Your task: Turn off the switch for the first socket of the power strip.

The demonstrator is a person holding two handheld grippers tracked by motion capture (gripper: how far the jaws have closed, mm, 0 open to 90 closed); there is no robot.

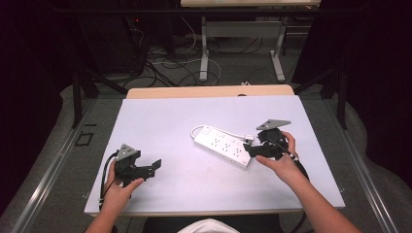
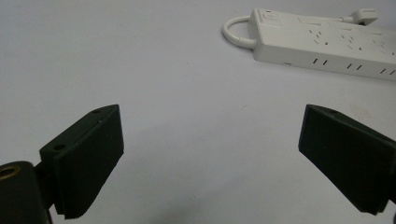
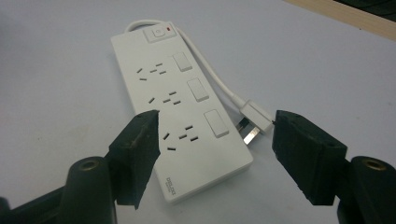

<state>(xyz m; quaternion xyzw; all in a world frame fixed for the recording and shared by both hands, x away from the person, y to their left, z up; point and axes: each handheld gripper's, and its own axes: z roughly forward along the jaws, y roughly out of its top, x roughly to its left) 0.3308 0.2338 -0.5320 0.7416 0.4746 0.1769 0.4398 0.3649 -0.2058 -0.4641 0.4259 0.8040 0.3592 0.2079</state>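
Black ridged tongs (image 3: 215, 140) straddle glossy white power strip (image 3: 180, 112).

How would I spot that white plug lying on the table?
Start at the white table and find the long power strip near its middle. Follow its cord along the strip's switch side to the plug with bare metal pins, lying just before the right tongs.

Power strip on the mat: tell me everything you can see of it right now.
The power strip is a white, plastic-looking bar lying flat on the pale mat, sockets up. It has three socket groups, each with a rocker switch, and a main button beside a red light at the far end. Its white cable loops back alongside; the plug lies by the near end. The right gripper straddles that end without pressing.
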